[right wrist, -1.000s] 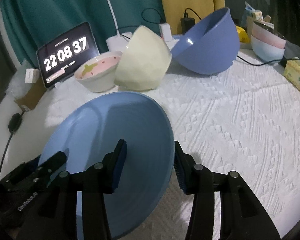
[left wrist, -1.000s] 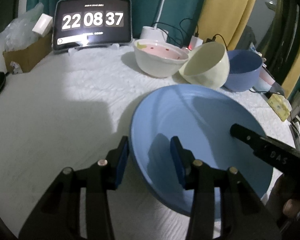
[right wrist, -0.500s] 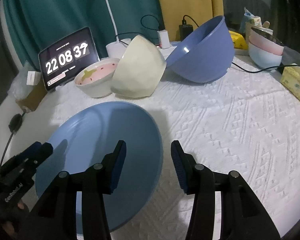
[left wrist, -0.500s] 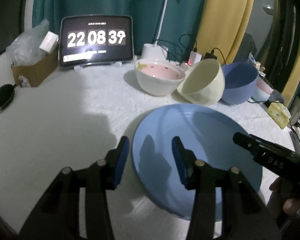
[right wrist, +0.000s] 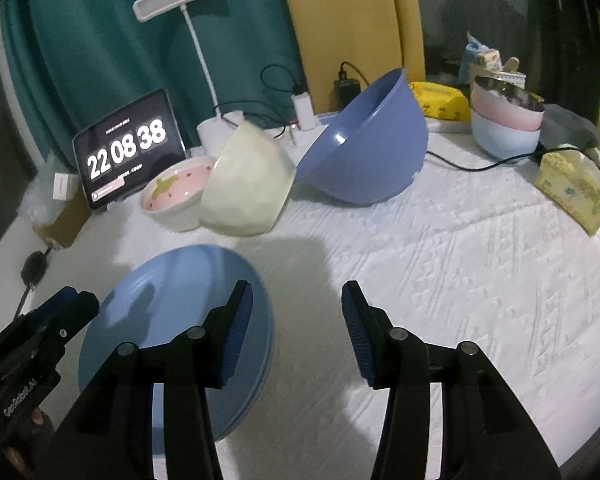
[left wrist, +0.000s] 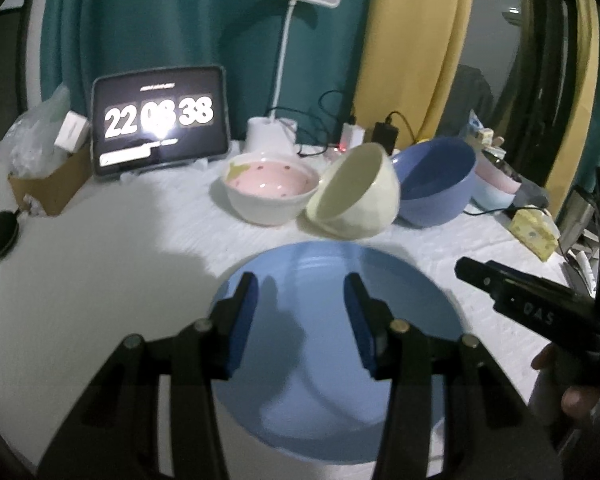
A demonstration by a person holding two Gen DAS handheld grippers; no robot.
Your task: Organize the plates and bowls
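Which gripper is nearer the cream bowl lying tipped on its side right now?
Left, narrowly and as a judgement. The left gripper hangs open above the blue plate, directly before the cream bowl. The right gripper, also open, sits off the plate's right edge, further out.

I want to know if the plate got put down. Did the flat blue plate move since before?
Yes. The flat blue plate was tilted up close to the cream bowl; now it lies flat on the white cloth, farther from that bowl.
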